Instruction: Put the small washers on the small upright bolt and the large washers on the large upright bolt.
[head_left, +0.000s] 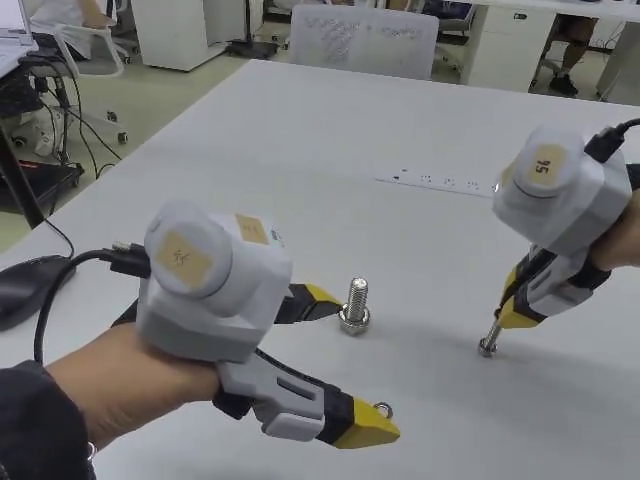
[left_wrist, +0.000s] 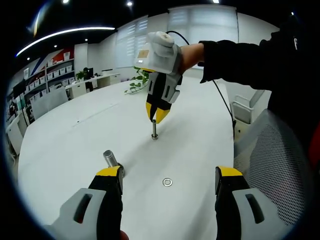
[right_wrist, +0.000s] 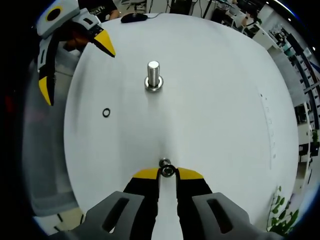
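**While the right jaws hang over the small bolt, one washer lies loose**

Head view: left gripper (head_left: 362, 365) at 7 o'clock, jaws wide, nothing between them. Large bolt (head_left: 355, 303) stands upright on the table (head_left: 300, 150), just past the upper jaw. Loose washer (head_left: 383, 408) lies right by the lower jaw tip. Right gripper (head_left: 512, 318) at 3 o'clock, tips just above the small bolt (head_left: 489, 340).

Left gripper view: loose washer (left_wrist: 167, 182) lies flat at 12 o'clock between the spread jaws. Large bolt (left_wrist: 111, 160) at 10 o'clock.

Right gripper view: jaws drawn narrow around the small bolt's top. I cannot tell whether they pinch a washer.

Risks, as I judge them:
- The small bolt stands free, so a sideways nudge from the tips would topple it.
- A release off-centre would send a washer rolling.
- The flat washer may skid from my left jaws, or I could clip the large bolt.
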